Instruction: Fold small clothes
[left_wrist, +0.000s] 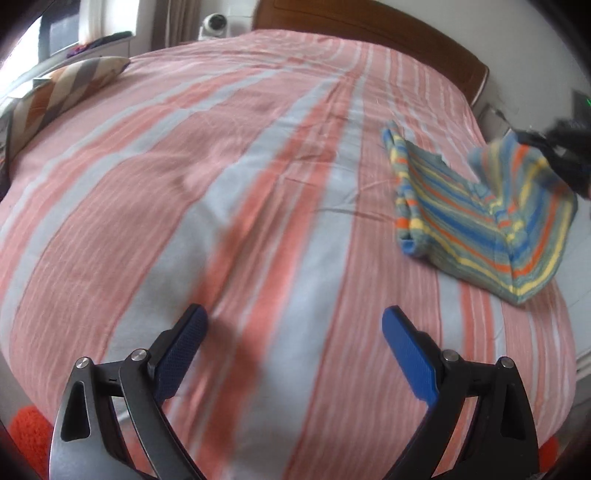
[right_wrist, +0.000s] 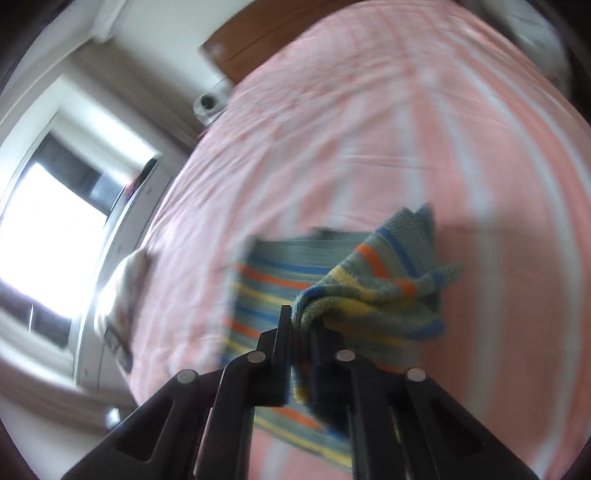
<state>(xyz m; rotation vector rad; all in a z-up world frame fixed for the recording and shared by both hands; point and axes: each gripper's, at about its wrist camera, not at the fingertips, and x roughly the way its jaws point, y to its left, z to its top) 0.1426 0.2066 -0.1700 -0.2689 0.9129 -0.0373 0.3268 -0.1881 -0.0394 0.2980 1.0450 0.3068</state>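
A small striped knit garment (left_wrist: 476, 221) in grey-green, blue, orange and yellow lies on the right part of the bed (left_wrist: 229, 177). My left gripper (left_wrist: 295, 347) is open and empty, low over the bedspread, well left of the garment. My right gripper (right_wrist: 301, 325) is shut on a bunched corner of the garment (right_wrist: 369, 291) and lifts it above the rest of the cloth. In the left wrist view the right gripper (left_wrist: 550, 147) shows blurred at the far right edge, holding that raised corner.
The bed has a pink and grey striped cover. A striped pillow (left_wrist: 62, 92) lies at its far left. A wooden headboard (left_wrist: 369, 33) and a white camera (left_wrist: 214, 24) stand behind. A window (right_wrist: 48, 229) is on the left. Something orange (left_wrist: 26, 428) lies beside the bed.
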